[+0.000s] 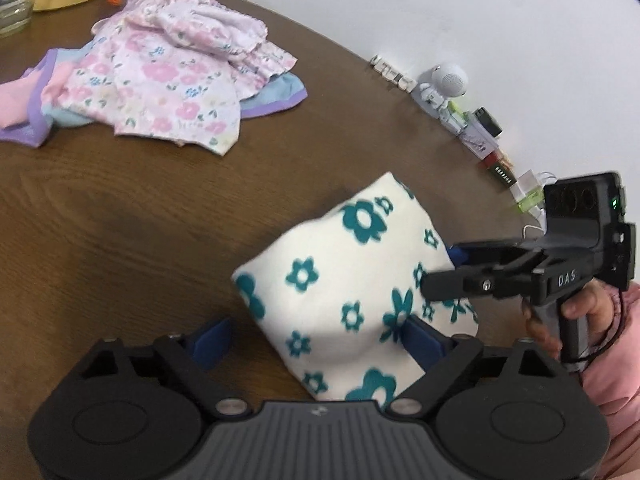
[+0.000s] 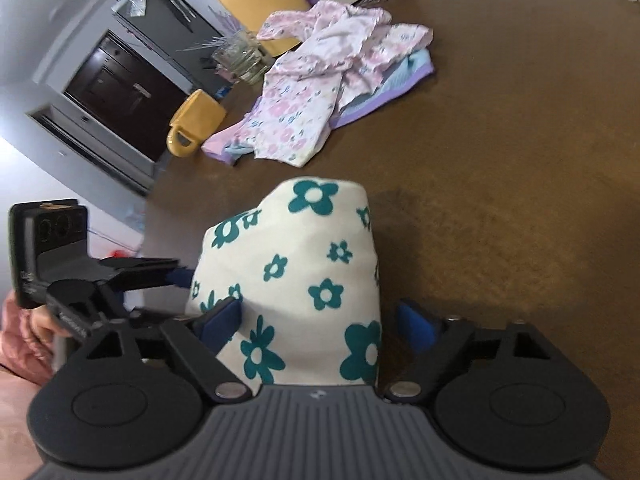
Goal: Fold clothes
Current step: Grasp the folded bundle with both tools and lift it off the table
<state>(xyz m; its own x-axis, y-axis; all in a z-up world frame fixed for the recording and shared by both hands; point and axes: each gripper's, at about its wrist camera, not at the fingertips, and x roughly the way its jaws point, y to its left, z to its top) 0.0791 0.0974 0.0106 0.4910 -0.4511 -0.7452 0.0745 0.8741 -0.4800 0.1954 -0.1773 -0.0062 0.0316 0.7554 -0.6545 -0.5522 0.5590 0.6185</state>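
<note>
A folded cream cloth with teal flowers (image 1: 340,280) (image 2: 304,256) lies bunched on the brown table (image 1: 120,240). My left gripper (image 1: 318,340) straddles its near end. Its right blue pad (image 1: 424,342) touches the cloth edge and its left pad (image 1: 212,338) stands apart from it, so it is open. My right gripper (image 2: 320,324) straddles the opposite end, also open. Its left pad (image 2: 224,320) is against the fabric and its right pad (image 2: 416,328) is clear of it. Each gripper shows in the other's view, the right gripper (image 1: 440,268) and the left gripper (image 2: 180,272), at the cloth's side.
A pile of pink floral clothes (image 1: 160,80) (image 2: 316,92) lies over a blue and purple garment farther along the table. A glass jar (image 1: 14,8) (image 2: 240,56) stands beyond it. A toy astronaut (image 1: 444,84) and small boxes line the wall edge. A yellow chair (image 2: 192,124) stands beside the table.
</note>
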